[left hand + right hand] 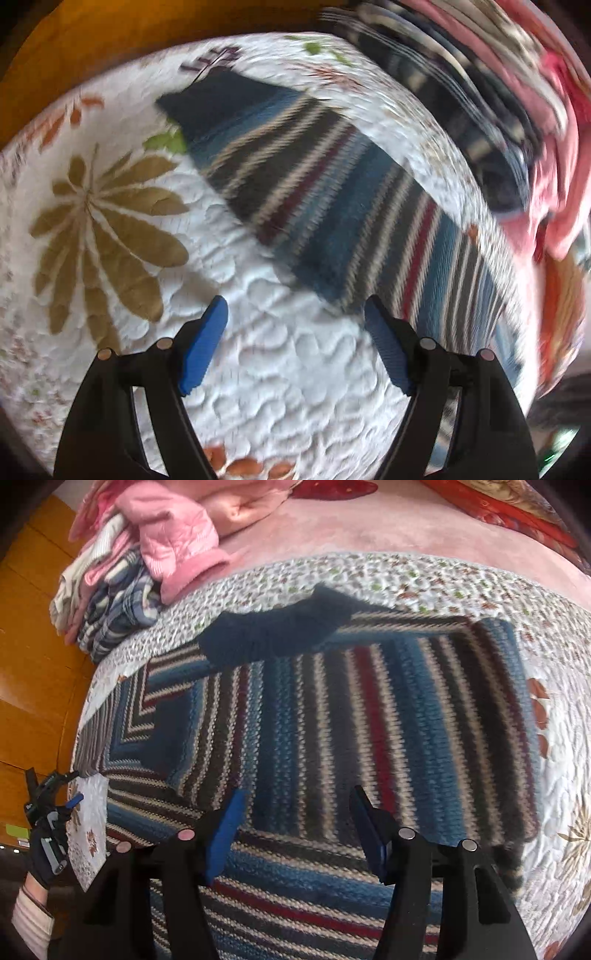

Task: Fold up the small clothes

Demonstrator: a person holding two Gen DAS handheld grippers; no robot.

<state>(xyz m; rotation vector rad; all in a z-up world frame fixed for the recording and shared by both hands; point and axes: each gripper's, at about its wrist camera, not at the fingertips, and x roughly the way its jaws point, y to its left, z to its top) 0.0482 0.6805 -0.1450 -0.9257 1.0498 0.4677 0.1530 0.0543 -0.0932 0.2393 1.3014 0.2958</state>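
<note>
A striped knit sweater (332, 720) in blue, black, red and cream lies flat on the white quilted bedspread (561, 657), with its sleeves folded across and a dark navy cuff (273, 631) at the far side. My right gripper (299, 797) hovers open over the sweater's near part, nothing between its blue pads. In the left wrist view the sweater (332, 206) stretches diagonally from upper left to lower right. My left gripper (295, 306) is open above bare quilt, its right fingertip at the sweater's edge. The left gripper (70, 801) also shows small at the right view's left edge, held by a gloved hand (46, 853).
A pile of clothes (125, 587), pink, checked and white, sits at the bed's far left corner; the same pile (498, 110) fills the left view's upper right. A pink blanket (369, 528) lies beyond the quilt. Orange wooden floor (33, 646) runs along the bed's left edge.
</note>
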